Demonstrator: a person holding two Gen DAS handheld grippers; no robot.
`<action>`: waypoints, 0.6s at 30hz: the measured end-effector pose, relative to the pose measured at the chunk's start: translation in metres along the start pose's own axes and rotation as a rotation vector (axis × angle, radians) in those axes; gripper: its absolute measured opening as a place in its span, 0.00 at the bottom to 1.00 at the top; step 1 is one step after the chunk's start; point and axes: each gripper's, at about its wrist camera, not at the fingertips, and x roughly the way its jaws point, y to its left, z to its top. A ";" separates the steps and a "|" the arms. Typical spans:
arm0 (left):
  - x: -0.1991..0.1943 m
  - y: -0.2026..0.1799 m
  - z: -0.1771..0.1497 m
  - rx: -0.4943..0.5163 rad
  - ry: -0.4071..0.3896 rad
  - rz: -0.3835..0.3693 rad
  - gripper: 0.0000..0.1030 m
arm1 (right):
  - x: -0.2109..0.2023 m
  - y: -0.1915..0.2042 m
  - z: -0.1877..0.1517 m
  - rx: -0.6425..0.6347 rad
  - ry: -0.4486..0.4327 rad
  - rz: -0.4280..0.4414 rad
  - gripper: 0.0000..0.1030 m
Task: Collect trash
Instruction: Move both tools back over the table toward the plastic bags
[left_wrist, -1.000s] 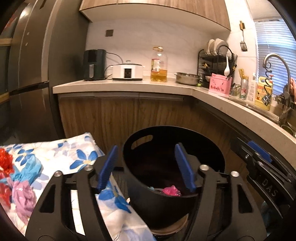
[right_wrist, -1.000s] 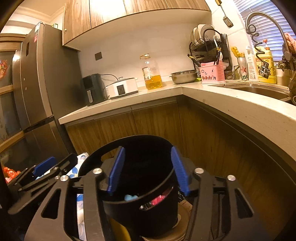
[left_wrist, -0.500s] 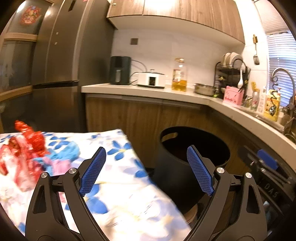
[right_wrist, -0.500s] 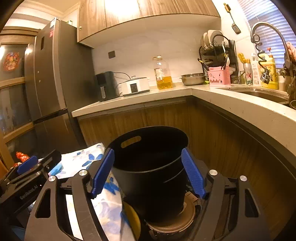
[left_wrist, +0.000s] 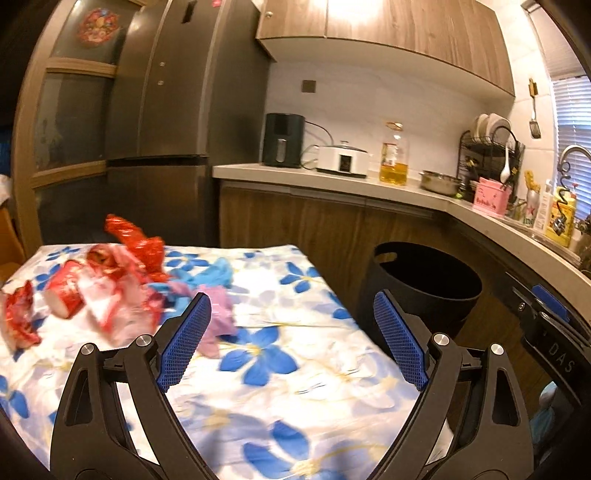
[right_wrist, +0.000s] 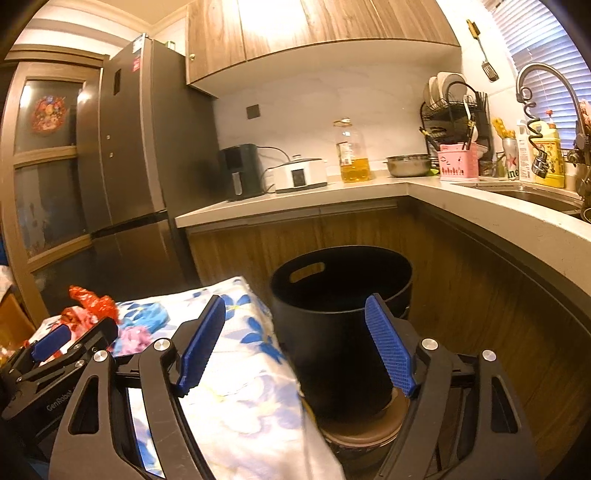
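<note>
A black bin (left_wrist: 424, 280) with a handle slot stands on the floor beside the table's right end. On the table's flower-print cloth (left_wrist: 280, 373) lies a pile of trash: red wrappers (left_wrist: 136, 240), a red-and-white cup (left_wrist: 68, 291), blue plastic (left_wrist: 218, 271) and a pink piece (left_wrist: 218, 314). My left gripper (left_wrist: 291, 339) hangs open above the cloth, right of the pile, with nothing between its blue pads. My right gripper (right_wrist: 295, 347) is open and empty in front of the bin (right_wrist: 340, 306). The left gripper (right_wrist: 55, 343) shows low at the left of the right wrist view, near the trash (right_wrist: 92, 306).
A worktop (right_wrist: 295, 199) runs along the far wall and turns right to a sink (right_wrist: 535, 192). It carries a coffee machine, a cooker, an oil bottle (right_wrist: 351, 155), a bowl and a dish rack. A tall fridge (right_wrist: 122, 147) stands left. The bin rests on a brown round base (right_wrist: 369, 428).
Both grippers drew back from over the bin and swung left toward the table. Their jaws opened wider. The trash pile came into the left wrist view; the bin's inside no longer shows.
</note>
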 end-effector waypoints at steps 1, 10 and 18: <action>-0.003 0.005 -0.001 -0.003 -0.004 0.010 0.86 | -0.001 0.005 -0.001 -0.003 0.000 0.005 0.74; -0.024 0.060 -0.011 -0.063 -0.002 0.122 0.86 | -0.004 0.048 -0.016 -0.028 0.018 0.071 0.74; -0.038 0.108 -0.019 -0.105 0.003 0.234 0.86 | 0.002 0.084 -0.028 -0.057 0.049 0.148 0.74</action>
